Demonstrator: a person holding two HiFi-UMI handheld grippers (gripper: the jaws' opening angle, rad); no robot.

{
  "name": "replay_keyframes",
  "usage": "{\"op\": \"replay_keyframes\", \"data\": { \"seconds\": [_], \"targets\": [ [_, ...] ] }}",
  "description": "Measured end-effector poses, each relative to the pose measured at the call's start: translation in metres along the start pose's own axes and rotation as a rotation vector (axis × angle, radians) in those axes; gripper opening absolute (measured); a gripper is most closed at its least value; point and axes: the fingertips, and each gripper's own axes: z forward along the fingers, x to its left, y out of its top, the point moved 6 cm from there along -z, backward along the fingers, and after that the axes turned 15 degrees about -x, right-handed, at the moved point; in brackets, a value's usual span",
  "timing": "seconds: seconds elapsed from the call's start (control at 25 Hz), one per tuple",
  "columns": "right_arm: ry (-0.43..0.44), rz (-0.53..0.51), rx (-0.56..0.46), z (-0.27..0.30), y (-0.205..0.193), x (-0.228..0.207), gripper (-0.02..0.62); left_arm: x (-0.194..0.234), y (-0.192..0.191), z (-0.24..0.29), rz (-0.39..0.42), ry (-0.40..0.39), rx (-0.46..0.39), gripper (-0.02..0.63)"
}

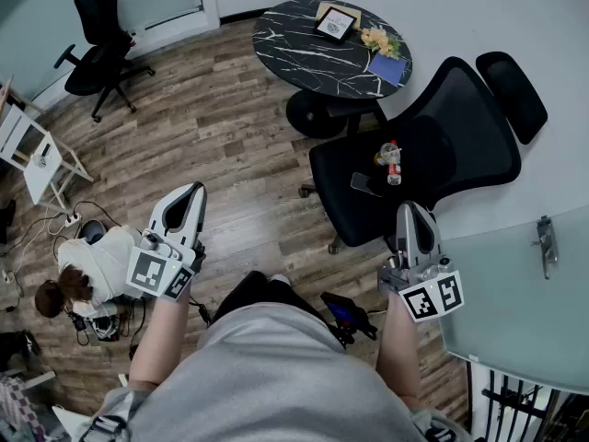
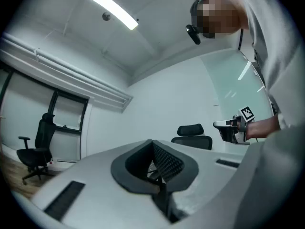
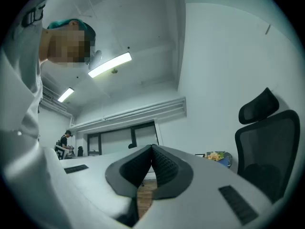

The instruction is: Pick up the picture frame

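**A:** Start close. What are the two claws doing?

**B:** Both are held out in front of the person, above the wooden floor and apart from each other. The left gripper has its jaws pressed together with nothing between them. The right gripper is the same: tips meeting, empty.

**A:** And just past them?

**B:** Ahead of the right gripper stands a black office chair. On its seat are a small bottle and, just beside it, a flat dark thing that looks like a phone. A glass desk fills the right edge. Off to the left a person in a white top crouches on the floor among cables.

**A:** Where's the picture frame?

**B:** Further on, beyond the chair, on the round table with the black marbled top. The picture frame sits towards the table's far rim, well away from both grippers. I can't tell whether it stands propped or lies flat.

**A:** Anything with it?

**B:** Yellow flowers just to its right, and a blue pad on the table's near right side.
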Motion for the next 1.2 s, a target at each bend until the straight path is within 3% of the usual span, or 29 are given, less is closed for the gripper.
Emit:
{"op": "replay_keyframes", "data": {
  "seconds": [0.16,0.76,1.2],
  "targets": [
    [0.002,-0.005,0.012,0.000,0.001,-0.007,0.025,-0.004,0.002,0.006,0.034,-0.001,0.001,0.006],
    [-0.021,0.017,-0.018,-0.012,0.005,-0.017,0.025,-0.018,-0.007,-0.001,0.045,0.016,0.025,0.008],
    [-0.026,0.023,-0.005,0.009,-0.007,-0.025,0.025,0.004,-0.020,0.020,0.029,0.012,0.023,0.006]
  ]
}}
